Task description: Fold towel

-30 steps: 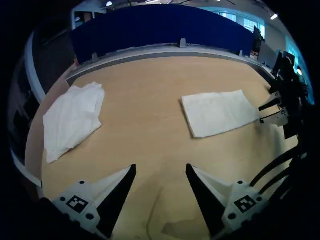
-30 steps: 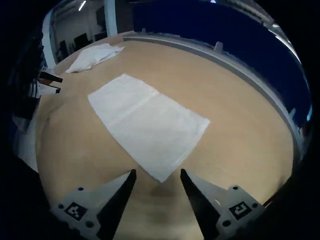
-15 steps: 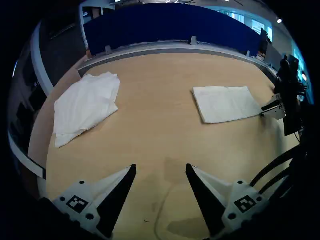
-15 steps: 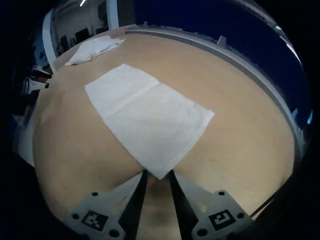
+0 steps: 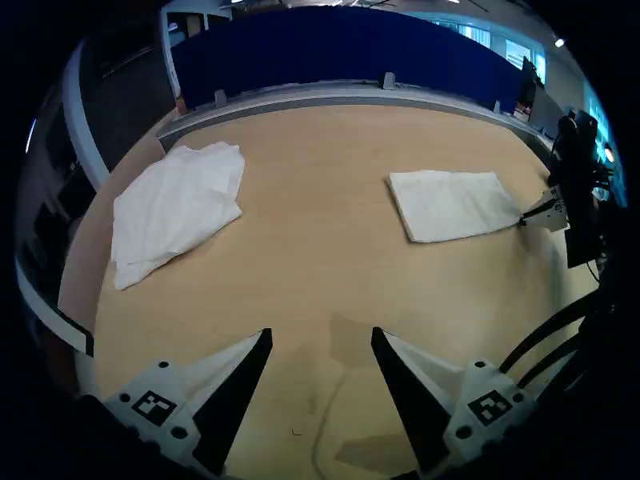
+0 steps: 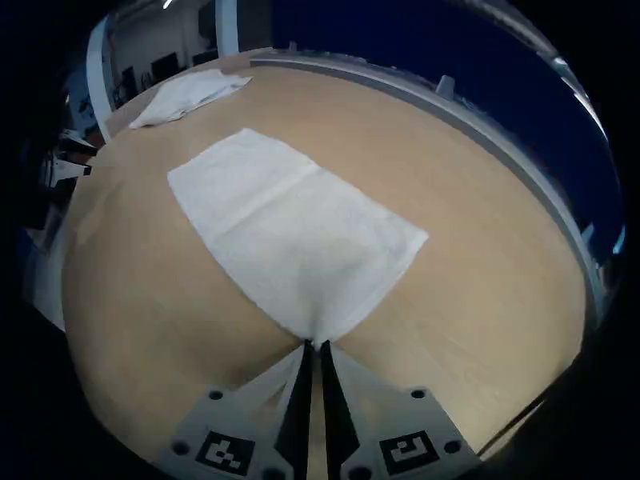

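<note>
Surface: pale wood-grain table (image 5: 320, 264), curved along its far edge, bordered there by a grey rail (image 5: 344, 92) with a dark blue partition (image 5: 336, 48) standing behind it. An office room lies beyond, with ceiling lights and bright windows at the far right. Item one: towel (image 6: 288, 224), white, lying flat as a folded rectangle toward the table's right side, one crease across its middle. Item two: second cloth (image 5: 176, 208), white, rumpled (loosely heaped, not squared), well apart at the table's left end. Right gripper (image 6: 314, 346): fingers drawn almost together, pinching the towel's near corner, where the fabric puckers into a small ridge. Left gripper (image 5: 320, 332): fingers spread wide, holding nothing, over bare table.
</note>
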